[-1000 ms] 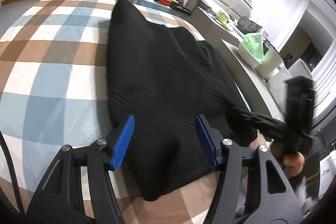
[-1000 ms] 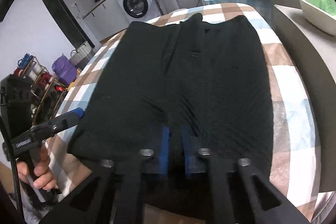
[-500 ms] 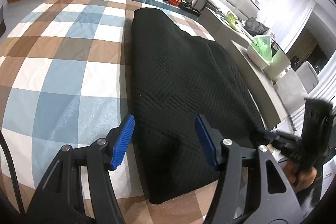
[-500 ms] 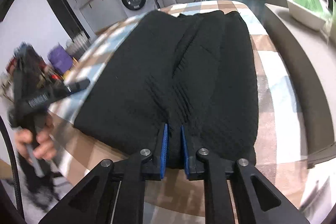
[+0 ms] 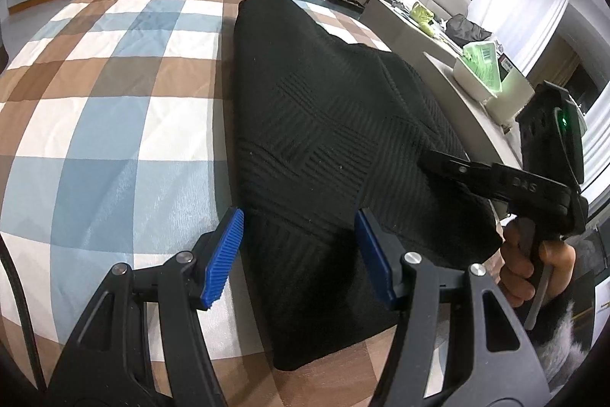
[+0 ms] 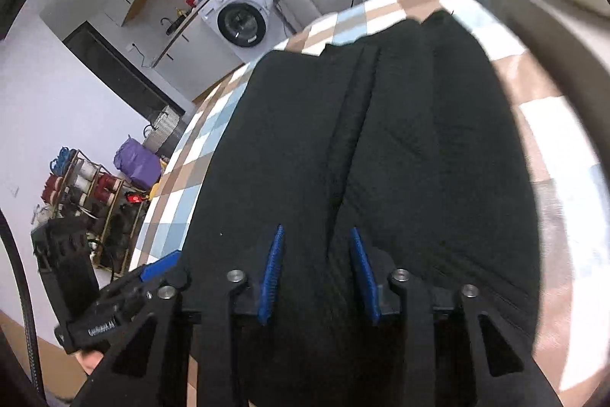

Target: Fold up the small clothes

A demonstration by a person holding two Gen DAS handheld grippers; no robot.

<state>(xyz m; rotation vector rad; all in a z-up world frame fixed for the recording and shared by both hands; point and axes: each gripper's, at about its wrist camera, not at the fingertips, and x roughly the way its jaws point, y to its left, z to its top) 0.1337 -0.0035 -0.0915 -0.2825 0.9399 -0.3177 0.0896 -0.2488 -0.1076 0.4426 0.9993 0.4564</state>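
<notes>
On the checked desk lies the black garment, folded lengthwise. Right gripper has just been opening, cloth between but unpinched; left gripper gapes (empty). Next, likely regrip the near hem for a crosswise fold.

Parted right tool over black garment

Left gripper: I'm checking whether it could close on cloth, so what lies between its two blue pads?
In the left wrist view, the near left edge of the folded black garment lies between the open left gripper pads, untouched by them.
</notes>
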